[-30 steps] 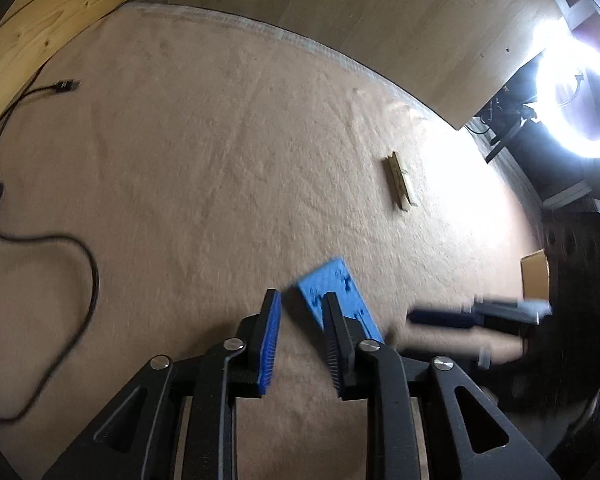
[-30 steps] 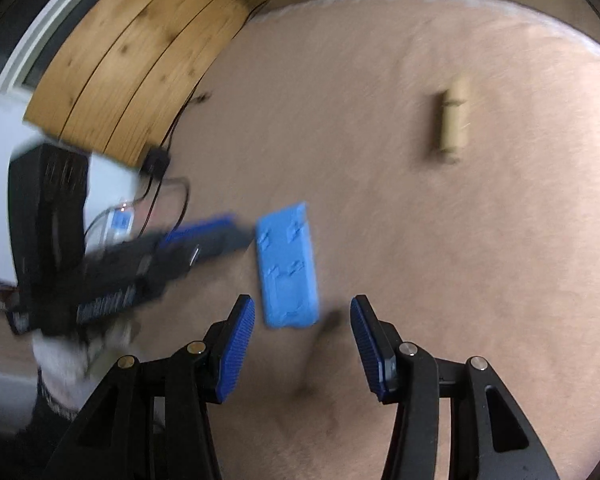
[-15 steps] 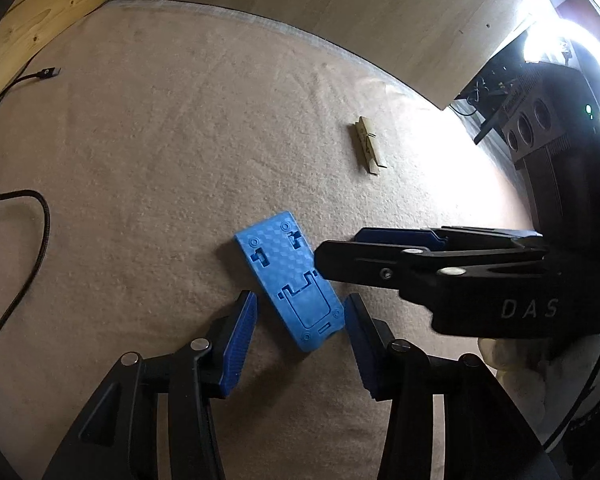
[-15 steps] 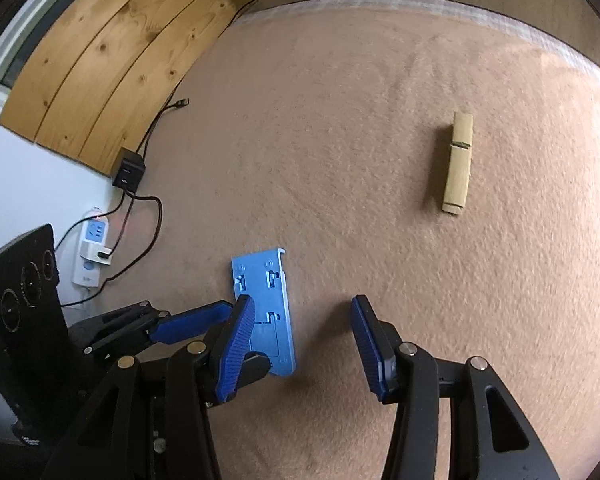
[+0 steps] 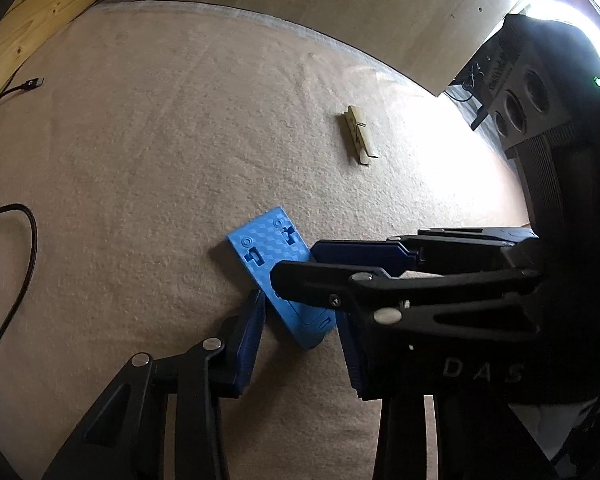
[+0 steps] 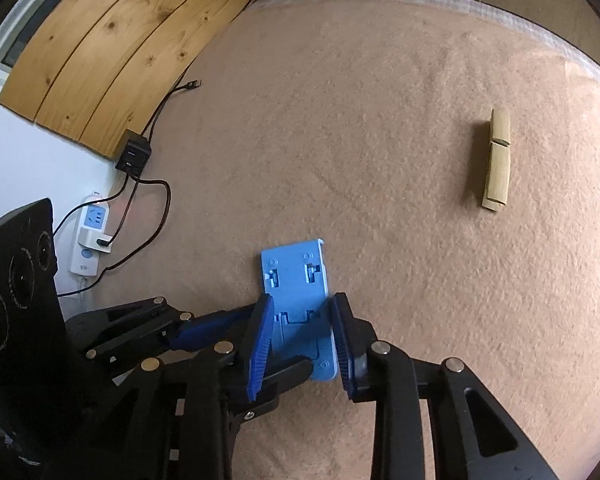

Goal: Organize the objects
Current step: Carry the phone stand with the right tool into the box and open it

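A flat blue plastic plate [image 5: 274, 258] with cut-out slots lies on the tan carpet; it also shows in the right wrist view [image 6: 296, 292]. My right gripper [image 6: 302, 334] has closed its blue pads on the plate's two long sides. My left gripper [image 5: 300, 320] is open, its pads either side of the plate's near end, with the right gripper crossing over it from the right. A wooden clothespin [image 5: 358, 141] lies apart on the carpet, farther off; it also shows in the right wrist view [image 6: 497, 160].
A black cable [image 5: 18, 240] lies at the carpet's left. A black adapter [image 6: 134, 155] and a white power strip [image 6: 89, 236] sit by the wall. Wooden boards [image 6: 112, 44] border the carpet. A bright ring light [image 5: 580, 20] stands at the right.
Both grippers have moved in on the blue plate. The right gripper has narrowed from wide open to shut on its sides. The left gripper stays open around its near end.
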Available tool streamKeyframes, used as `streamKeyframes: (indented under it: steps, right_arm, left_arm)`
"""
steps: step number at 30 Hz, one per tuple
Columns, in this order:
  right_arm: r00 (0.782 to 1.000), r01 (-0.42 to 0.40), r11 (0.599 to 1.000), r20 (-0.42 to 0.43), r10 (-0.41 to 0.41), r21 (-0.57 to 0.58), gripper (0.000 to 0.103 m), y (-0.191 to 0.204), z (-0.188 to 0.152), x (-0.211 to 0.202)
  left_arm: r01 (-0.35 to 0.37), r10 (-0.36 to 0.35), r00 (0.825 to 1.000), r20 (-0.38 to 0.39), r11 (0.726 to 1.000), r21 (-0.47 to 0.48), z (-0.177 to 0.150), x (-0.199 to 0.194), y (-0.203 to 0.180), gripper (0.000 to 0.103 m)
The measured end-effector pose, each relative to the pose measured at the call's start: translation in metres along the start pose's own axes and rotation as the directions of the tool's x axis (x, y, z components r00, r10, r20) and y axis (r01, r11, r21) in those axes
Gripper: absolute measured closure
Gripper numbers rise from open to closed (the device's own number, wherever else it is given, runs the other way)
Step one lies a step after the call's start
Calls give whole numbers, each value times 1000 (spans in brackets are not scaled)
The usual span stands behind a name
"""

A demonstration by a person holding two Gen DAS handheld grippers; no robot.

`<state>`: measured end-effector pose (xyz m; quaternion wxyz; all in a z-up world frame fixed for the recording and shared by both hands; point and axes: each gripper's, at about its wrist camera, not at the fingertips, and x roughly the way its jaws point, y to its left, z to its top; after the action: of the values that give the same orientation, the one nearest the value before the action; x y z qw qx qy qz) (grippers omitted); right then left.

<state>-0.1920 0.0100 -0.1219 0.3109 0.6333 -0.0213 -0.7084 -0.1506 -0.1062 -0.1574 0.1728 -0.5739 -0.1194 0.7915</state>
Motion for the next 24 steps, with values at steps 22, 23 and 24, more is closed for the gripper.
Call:
streamKeyframes:
  steps: [22,23,24]
  right_arm:
    - [972,40,964,212,-98,262,78,-89,-98,-131]
    - [968,44,958,223,-110,283,78,-96,-106,-139]
    - [963,52,949,237,-131,312,78,-106,-118,-151]
  left_arm:
    - [120,-111,993,-48,945,305,-8,4,-171,65]
    - [133,-121,991,-56,935,329,-10,5,-185,66]
    - [142,-128,990,-63,926,349,-12,7,-197,66]
